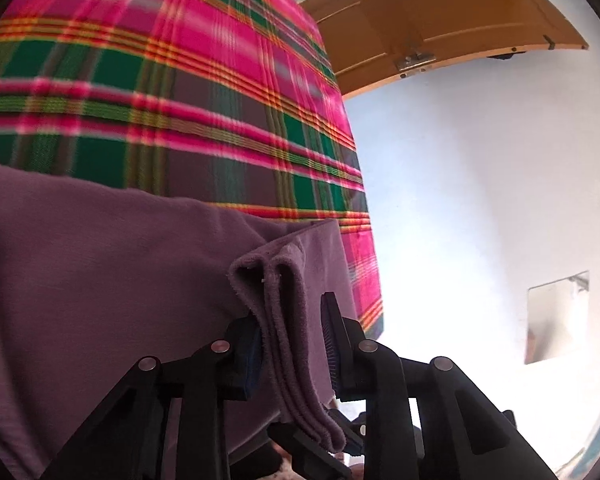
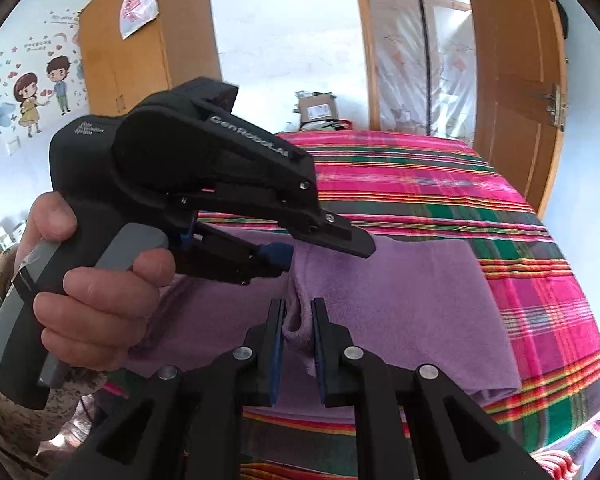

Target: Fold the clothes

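Pinching the purple cloth [image 2: 400, 280] edge, both tools: left tool [image 1: 290, 344] and right tool [image 2: 298, 332] clamped, bed [image 2: 500, 208] mostly hidden.

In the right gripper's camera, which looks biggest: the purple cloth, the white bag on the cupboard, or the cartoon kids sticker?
1. Purple cloth
2 and 3. White bag and sticker look about alike, both small and far off, so I won't rank them.

Purple garment [image 2: 400, 304] between both grippers' fingers [image 2: 274, 344].
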Tool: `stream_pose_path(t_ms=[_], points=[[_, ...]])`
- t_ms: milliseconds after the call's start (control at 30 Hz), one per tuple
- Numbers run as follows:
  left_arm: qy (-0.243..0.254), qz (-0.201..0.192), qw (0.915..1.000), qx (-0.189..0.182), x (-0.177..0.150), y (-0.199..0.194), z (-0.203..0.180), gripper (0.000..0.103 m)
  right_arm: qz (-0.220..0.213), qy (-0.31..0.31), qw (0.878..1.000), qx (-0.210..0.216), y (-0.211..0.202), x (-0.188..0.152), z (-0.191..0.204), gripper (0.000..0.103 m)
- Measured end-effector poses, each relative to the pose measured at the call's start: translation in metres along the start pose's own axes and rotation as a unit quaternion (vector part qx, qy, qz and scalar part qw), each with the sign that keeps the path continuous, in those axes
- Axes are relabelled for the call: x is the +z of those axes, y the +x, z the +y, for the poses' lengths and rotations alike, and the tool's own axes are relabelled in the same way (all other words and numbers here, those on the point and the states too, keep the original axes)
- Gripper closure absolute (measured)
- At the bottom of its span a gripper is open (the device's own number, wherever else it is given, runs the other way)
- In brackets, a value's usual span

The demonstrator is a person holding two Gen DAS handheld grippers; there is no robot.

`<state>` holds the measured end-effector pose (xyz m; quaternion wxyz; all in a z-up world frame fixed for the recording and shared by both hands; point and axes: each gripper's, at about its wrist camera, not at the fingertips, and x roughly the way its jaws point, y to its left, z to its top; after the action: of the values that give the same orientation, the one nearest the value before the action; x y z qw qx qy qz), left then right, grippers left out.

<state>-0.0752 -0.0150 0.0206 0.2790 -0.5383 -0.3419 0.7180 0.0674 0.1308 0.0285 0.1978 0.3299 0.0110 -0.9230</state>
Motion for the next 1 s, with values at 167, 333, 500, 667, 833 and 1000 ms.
stream_pose_path(t_ms=[167, 333, 500, 667, 833, 1000], points=[[-0.011, -0.014, 0.9998, 0.011, -0.003, -0.023, 0.017, 0.077, 0.005, -0.01, 1.0, 0.018, 0.015, 0.006, 0.015, 0.089], [-0.024, -0.02, 0.9989, 0.033, -0.007, -0.034, 0.033, 0.077, 0.016, -0.026, 0.999, 0.031, 0.031, 0.007, 0.03, 0.089], [-0.043, -0.02, 0.9976, 0.051, -0.013, -0.037, 0.05, 0.077, 0.035, -0.025, 0.998, 0.04, 0.046, 0.005, 0.031, 0.089], [-0.052, -0.024, 0.9976, 0.038, -0.009, -0.034, 0.046, 0.082, 0.041, -0.024, 0.998, 0.044, 0.051, 0.005, 0.029, 0.087], [-0.062, -0.015, 0.9968, 0.048, -0.009, -0.023, 0.053, 0.089, 0.049, -0.02, 0.997, 0.048, 0.048, -0.002, 0.022, 0.08], [-0.064, -0.016, 0.997, 0.041, -0.013, -0.024, 0.055, 0.089, -0.003, -0.023, 1.0, -0.003, 0.013, -0.008, -0.001, 0.073]])
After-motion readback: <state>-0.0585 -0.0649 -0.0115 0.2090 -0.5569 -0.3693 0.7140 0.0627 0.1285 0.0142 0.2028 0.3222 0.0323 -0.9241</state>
